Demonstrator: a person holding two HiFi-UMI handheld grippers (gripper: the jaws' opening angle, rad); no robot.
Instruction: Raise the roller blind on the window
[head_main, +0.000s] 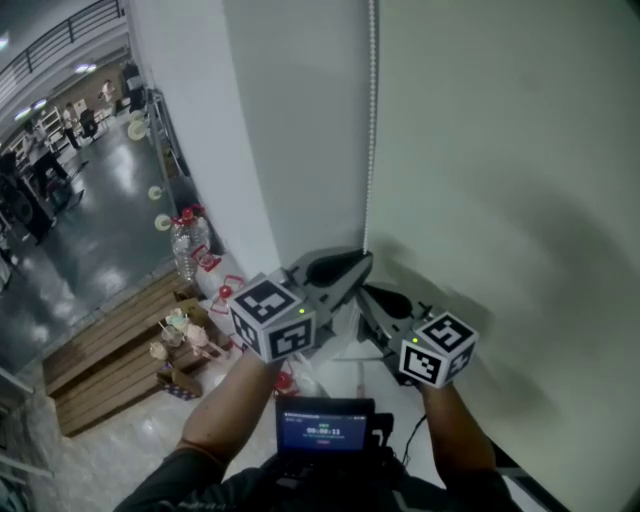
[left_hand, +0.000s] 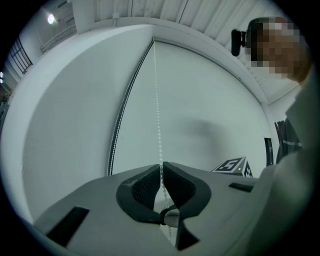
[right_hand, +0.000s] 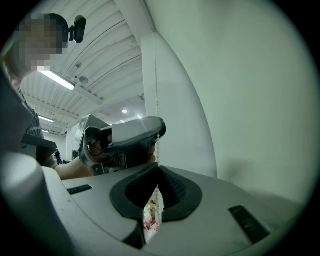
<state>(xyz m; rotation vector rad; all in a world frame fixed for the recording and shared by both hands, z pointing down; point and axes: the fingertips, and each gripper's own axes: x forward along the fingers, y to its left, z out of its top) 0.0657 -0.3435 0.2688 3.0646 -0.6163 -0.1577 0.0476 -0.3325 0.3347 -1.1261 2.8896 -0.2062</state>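
My right tool (right_hand: 157, 169) is clenched on the chain (head_main: 371, 120), just below my left tool (left_hand: 161, 167), whose jaws stand slightly apart with the chain running between them. The chain hangs straight down along the left edge of the blind (head_main: 500, 150), which is lowered in front of me. Both tools sit close together against it. Left of the blind stands a white pillar (head_main: 270, 150). Well below lie wooden pallets (head_main: 110, 350) and a water bottle (head_main: 188, 240).
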